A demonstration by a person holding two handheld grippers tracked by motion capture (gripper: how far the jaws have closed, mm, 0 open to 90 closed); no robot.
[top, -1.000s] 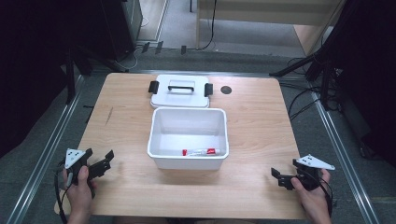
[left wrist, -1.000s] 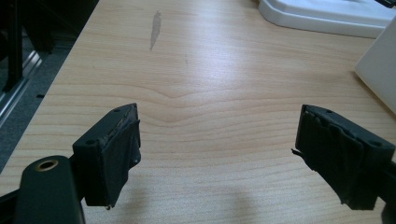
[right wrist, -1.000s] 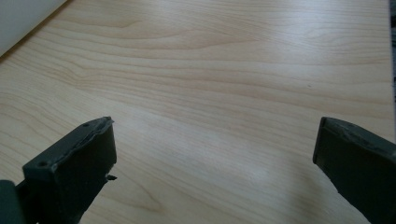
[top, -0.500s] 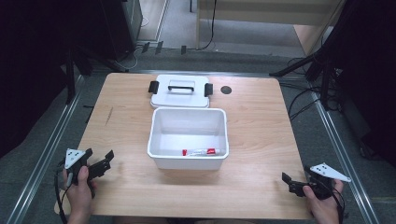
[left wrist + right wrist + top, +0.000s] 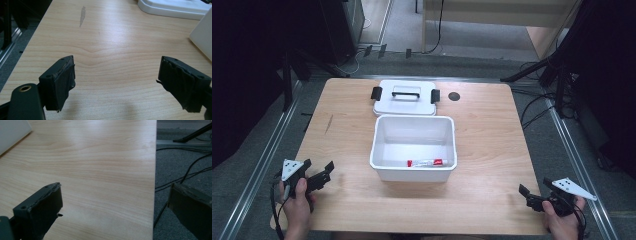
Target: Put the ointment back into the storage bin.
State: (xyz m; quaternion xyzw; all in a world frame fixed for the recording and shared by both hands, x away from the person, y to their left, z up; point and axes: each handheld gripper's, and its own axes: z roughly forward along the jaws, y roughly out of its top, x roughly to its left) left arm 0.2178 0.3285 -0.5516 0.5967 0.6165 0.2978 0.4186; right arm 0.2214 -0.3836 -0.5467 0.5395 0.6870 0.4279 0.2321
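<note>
A white open bin (image 5: pixel 414 146) stands mid-table with a red-and-white tube (image 5: pixel 427 163) lying along its near wall. Behind it lies the bin's white lid (image 5: pixel 405 97) with black clips and a handle. My left gripper (image 5: pixel 319 176) rests at the table's near left corner, held by a hand, jaws wide apart and empty; in the left gripper view (image 5: pixel 116 82) bare wood lies between its pads. My right gripper (image 5: pixel 528 196) sits at the near right corner, open and empty; in the right gripper view (image 5: pixel 120 207) one jaw hangs past the table edge.
A small dark hole (image 5: pixel 454 96) marks the table (image 5: pixel 492 150) at the back right of the lid. A grey scuff (image 5: pixel 82 12) is on the wood at the left. Cables (image 5: pixel 182 177) lie on the grey floor to the right. Metal rails run along both table sides.
My right gripper has drawn back toward the near right corner of the table. The left gripper, bin and lid have stayed put.
</note>
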